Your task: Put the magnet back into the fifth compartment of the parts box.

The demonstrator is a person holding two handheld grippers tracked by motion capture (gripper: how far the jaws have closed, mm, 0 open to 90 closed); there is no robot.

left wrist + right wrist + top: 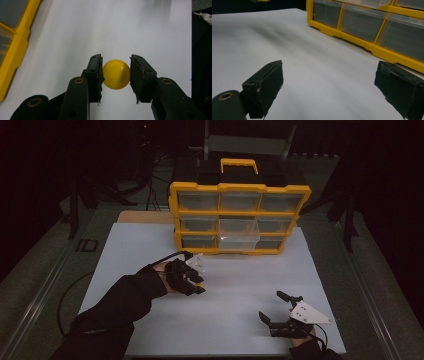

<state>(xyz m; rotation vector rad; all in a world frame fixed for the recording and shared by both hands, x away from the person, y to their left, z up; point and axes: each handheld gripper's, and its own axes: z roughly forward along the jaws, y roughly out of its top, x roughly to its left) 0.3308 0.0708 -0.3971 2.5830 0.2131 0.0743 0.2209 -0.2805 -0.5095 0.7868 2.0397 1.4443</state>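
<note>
Because the small, smooth, glossy yellow plastic ball (116, 74) is round and hard, it looks light but slippery, and it is likely to squirt out of a grip that sits off its widest line. The left hand-held gripper (116, 75) is clenched on it, one black pad on each side at about the ball's middle, which seems the right place to hold. It hangs over the left middle of the white bench (240, 285), near the front of the yellow storage cabinet with clear plastic drawers (239, 216), whose middle drawer (239, 235) stands pulled out. The right hand-held gripper (282, 312) rests released and empty at the near right.
</note>
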